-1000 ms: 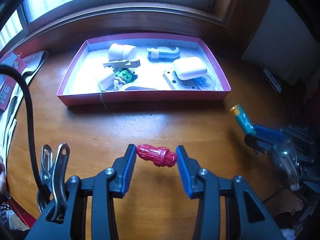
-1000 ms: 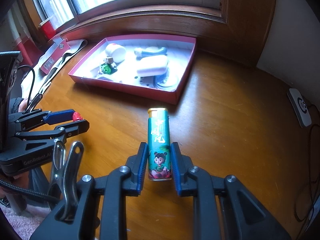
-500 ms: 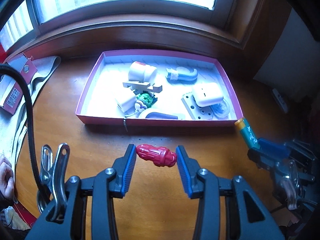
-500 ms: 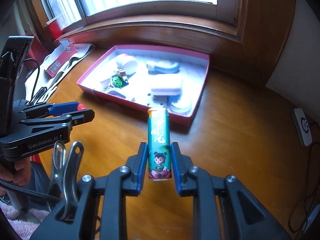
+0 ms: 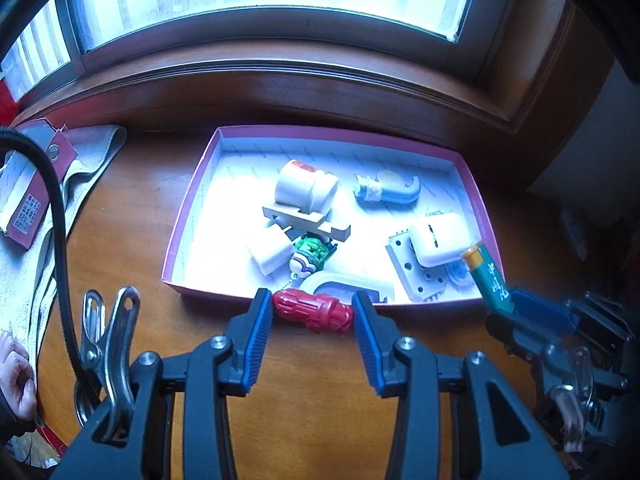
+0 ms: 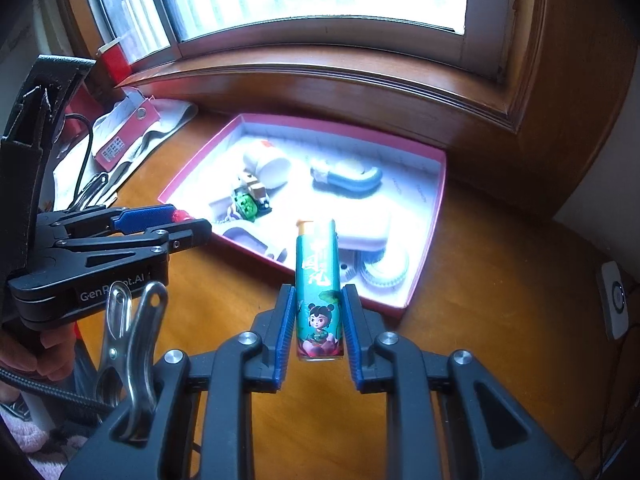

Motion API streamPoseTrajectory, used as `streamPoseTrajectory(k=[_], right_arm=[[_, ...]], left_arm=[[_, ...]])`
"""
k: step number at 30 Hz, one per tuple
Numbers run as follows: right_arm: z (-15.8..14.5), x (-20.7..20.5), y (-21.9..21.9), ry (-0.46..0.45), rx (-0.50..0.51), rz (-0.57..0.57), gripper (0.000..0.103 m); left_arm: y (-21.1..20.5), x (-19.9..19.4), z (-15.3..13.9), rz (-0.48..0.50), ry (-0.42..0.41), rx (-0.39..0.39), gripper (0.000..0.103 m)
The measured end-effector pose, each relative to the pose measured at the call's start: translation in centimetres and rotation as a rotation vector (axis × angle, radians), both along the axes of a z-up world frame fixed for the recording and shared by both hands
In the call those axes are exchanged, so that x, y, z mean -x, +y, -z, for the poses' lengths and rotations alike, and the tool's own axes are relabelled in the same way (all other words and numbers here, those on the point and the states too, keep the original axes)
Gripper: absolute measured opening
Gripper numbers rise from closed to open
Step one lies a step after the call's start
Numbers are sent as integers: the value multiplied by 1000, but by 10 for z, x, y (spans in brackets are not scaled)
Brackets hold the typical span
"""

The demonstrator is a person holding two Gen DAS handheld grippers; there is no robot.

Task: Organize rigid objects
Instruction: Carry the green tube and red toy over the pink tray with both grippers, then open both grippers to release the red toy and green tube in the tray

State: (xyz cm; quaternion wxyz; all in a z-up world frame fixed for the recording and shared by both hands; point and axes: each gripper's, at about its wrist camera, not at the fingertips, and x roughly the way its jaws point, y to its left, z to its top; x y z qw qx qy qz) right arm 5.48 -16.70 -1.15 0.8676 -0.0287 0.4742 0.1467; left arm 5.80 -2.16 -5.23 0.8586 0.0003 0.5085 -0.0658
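Ribbed red plastic toy (image 5: 313, 310) clamped in left gripper (image 5: 313, 316); glossy green lighter (image 6: 319, 296) pinched in right gripper (image 6: 316, 322). Pink-walled tray (image 5: 182, 224) w/ white bits, prob. plastic, sits nearer than before.

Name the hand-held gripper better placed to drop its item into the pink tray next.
Probably right: its hand-held gripper holds the lighter, tip already past the tray rim.

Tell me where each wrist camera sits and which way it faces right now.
Left wrist: rides the left claw, angled down at the pink tray; red toy clamped, a hand at the left edge.
Right wrist: rides the right claw, angled down at the tray's near right corner; green lighter clamped.
Shared: tray, wooden table, window, each other's claw.
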Motion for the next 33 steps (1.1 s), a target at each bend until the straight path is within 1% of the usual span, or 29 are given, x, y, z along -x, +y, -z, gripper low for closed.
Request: streamPoseTrajectory(k=[10,17,29,31,33], right_arm=[[3,-27,0,6,-8,22,24],[10,-42,-4,22,-8,46,24],[22,-55,-8,48,-12,72,24],[23,-56,-9,49,-15,75,24],[23,-56,-10,51,-21,81,24]], left_arm=[[5,-31,4,-24,7,20,43],[2,-47,10,-19,10,13,43],[-3,-60,22,0,31,8,43],[-4,-63,23,5,33,4,44],[-6,-65,24,10,39,-3,49]])
